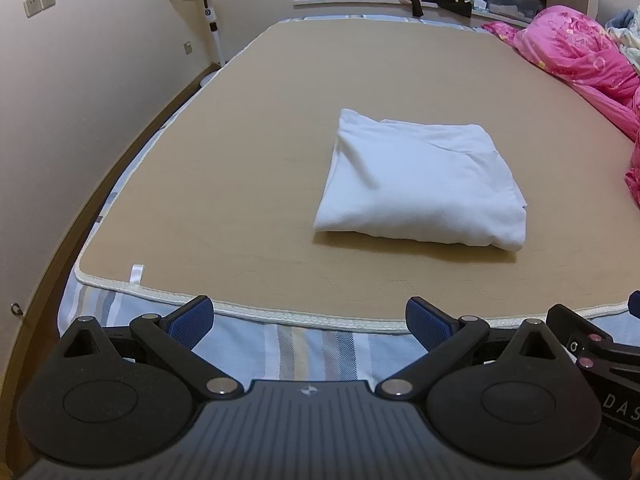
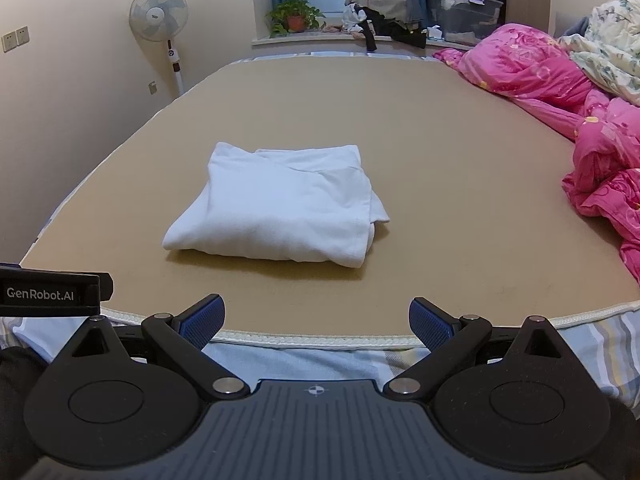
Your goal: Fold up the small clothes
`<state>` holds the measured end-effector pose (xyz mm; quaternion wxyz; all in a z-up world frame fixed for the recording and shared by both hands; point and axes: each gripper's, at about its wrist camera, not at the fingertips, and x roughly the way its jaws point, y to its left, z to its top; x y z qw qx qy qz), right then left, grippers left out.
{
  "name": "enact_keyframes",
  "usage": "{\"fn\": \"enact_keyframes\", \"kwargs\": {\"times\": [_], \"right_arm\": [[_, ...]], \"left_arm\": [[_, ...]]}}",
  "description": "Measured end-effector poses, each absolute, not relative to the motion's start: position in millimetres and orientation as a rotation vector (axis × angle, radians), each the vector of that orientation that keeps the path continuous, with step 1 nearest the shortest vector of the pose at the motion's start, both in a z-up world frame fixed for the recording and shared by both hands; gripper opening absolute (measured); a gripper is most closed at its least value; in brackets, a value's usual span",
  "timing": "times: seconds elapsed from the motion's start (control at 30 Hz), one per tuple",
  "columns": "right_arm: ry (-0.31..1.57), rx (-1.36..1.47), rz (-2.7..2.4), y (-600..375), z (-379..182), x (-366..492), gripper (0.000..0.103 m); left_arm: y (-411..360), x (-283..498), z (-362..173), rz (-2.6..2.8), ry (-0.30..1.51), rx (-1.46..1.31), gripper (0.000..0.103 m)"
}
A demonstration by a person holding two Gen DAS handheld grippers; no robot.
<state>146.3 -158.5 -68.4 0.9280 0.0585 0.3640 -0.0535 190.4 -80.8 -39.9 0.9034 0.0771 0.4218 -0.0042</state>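
Folded white garment point(image 1: 420, 184) on tan mat point(image 1: 240, 160), well beyond empty, spread jaws

"GenRobot.AI" stands in white letters on the black body of the left claw point(image 2: 52, 294), seen at the left edge of the right wrist view. In the left wrist view, pale letters "DAS" show on the black housing of the right claw point(image 1: 620, 412), probably cut off by the frame edge.
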Motion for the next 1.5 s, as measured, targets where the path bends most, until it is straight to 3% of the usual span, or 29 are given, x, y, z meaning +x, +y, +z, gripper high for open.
{"fn": "enact_keyframes", "kwargs": {"times": [1.5], "right_arm": [[0.745,0.119,-0.099,-151.5,-66.4,145.0,0.099]], "left_arm": [[-81.0,187.2,-37.7,-0.011,0.85,0.184,0.102]]}}
